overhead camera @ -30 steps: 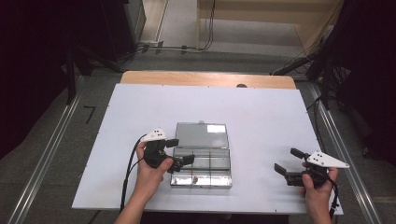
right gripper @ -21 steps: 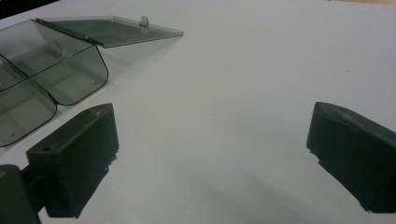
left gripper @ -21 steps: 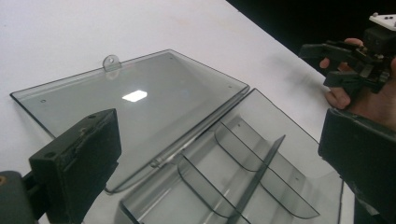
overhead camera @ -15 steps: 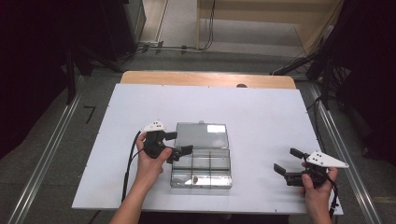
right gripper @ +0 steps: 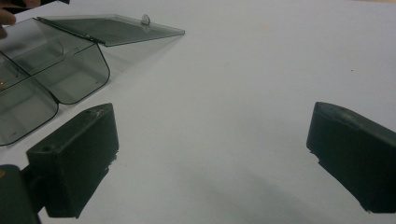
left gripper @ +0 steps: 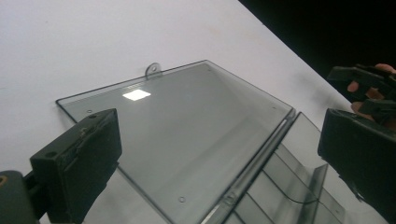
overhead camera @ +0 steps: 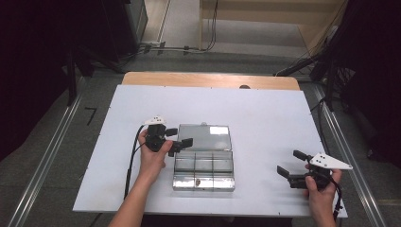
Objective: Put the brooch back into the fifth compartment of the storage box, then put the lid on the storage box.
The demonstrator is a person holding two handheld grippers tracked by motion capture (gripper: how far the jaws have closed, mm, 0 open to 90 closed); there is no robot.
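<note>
A clear plastic compartment box point(overhead camera: 204, 169) lies open mid-table, its lid point(overhead camera: 204, 137) folded back flat on the far side. My left gripper point(overhead camera: 179, 136) is open at the lid's left edge, held just above it. In the left gripper view the lid point(left gripper: 187, 135) spreads between the wide-apart jaws of the left gripper point(left gripper: 219, 163), and the divided tray point(left gripper: 289, 191) is at the lower right. My right gripper point(overhead camera: 290, 162) is open over bare table near the front right. Through the right gripper point(right gripper: 210, 158) I see the box point(right gripper: 46, 79) far off.
The white table top point(overhead camera: 265, 118) has free room on all sides of the box. A wooden board point(overhead camera: 210, 80) borders its far edge. Cables trail from both grippers. Dark equipment and floor rails surround the table.
My left gripper has moved away from the person, from beside the box's compartments up to the lid's left edge. The right gripper and the box have stayed put.
</note>
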